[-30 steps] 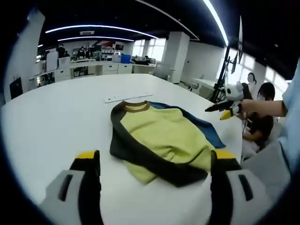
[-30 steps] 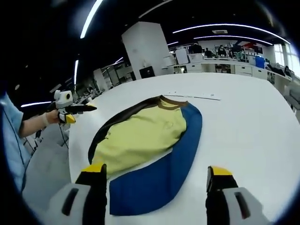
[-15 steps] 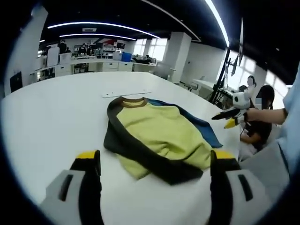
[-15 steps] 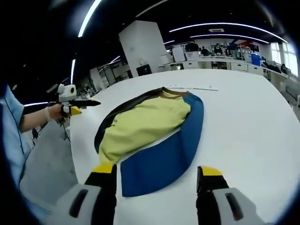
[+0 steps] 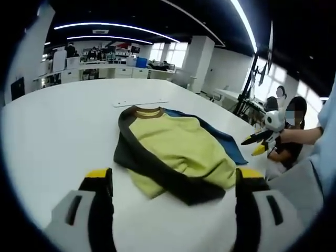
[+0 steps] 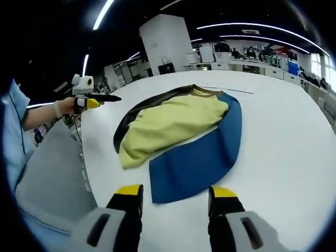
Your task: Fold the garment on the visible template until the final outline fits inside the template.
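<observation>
Lying crumpled on a broad white table [image 5: 47, 131] in an open-plan office, the garment [image 5: 178, 152] sits ahead of both empty grippers: left gripper [image 5: 173, 184] wide, right gripper [image 6: 175, 195] narrower

bright, even light from ceiling strips [image 5: 105, 26]; white table [image 5: 58, 126] shines softly, shadows faint; fisheye bends the edges, far room slightly soft.

No text, label, brand or number can be read anywhere.
</observation>
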`<state>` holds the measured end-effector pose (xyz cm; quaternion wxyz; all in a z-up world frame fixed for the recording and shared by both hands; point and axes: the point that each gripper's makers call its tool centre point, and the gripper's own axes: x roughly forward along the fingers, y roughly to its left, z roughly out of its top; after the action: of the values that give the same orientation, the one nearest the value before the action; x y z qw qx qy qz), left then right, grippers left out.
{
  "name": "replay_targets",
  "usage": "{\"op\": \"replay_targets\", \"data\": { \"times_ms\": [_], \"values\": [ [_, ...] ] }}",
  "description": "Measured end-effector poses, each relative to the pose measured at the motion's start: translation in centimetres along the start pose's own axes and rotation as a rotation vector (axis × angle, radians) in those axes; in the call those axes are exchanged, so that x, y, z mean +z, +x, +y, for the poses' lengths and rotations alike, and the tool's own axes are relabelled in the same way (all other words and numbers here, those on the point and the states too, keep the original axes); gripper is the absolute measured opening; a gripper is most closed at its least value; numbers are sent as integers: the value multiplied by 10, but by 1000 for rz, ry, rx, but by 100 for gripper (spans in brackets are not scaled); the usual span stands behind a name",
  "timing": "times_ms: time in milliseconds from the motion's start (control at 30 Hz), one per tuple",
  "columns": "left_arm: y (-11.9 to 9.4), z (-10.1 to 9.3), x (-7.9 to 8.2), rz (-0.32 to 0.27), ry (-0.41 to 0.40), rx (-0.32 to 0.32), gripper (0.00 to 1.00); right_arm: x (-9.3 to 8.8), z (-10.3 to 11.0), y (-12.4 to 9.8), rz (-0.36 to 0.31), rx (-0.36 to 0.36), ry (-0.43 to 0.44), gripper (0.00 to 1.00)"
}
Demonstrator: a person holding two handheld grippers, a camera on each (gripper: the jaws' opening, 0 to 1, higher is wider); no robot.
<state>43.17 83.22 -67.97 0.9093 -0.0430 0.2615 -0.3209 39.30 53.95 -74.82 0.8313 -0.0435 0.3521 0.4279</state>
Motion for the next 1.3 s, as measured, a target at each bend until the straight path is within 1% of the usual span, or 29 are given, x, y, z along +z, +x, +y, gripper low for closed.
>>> {"op": "replay_targets", "data": {
  "times_ms": [33, 67, 133, 167, 233, 367, 433, 600, 700, 733, 833, 1000, 1033, 1167, 1300],
  "values": [
    [0, 0, 0, -1, -3, 1, 94, -2, 2, 0, 13, 8, -27, 42],
    [-1, 0, -1, -1, -6, 0, 94, -3, 7, 1, 25, 25, -76, 39],
    [-2, 0, -3, -2, -10, 3, 94, -5, 13, 2, 49, 35, -109, 29],
    [-2, 0, -3, -2, -11, 3, 94, -5, 16, 3, 51, 45, -123, 26],
    [-4, 0, -5, -6, -22, 2, 94, -6, 20, 5, 63, 57, -131, 23],
    [-5, 0, -8, -2, -30, 3, 94, -14, 24, 10, 103, 67, -186, 17],
    [-6, -1, -9, -3, -35, 2, 94, -17, 24, 12, 115, 65, -189, 14],
    [-7, 0, -10, -5, -45, 4, 94, -23, 23, 16, 132, 59, -204, 10],
    [-7, 0, -11, -5, -49, 4, 94, -27, 23, 18, 158, 54, -248, 6],
    [-7, 0, -11, -5, -51, 4, 94, -25, 23, 19, 148, 46, -273, 5],
    [-6, 0, -11, -8, -55, 3, 94, -25, 18, 19, 161, 24, -295, 0],
    [-5, -1, -11, -6, -57, 1, 94, -24, 16, 18, 165, 23, -309, 0],
    [-5, -1, -11, -7, -57, 1, 94, -24, 13, 17, 169, 11, -319, 0],
    [-5, 0, -13, -5, -61, 2, 94, -24, 8, 7, 178, 7, -315, 0],
    [-6, 0, -14, -5, -62, 3, 94, -25, -2, -7, 188, -5, -307, 0]
  ]
}}
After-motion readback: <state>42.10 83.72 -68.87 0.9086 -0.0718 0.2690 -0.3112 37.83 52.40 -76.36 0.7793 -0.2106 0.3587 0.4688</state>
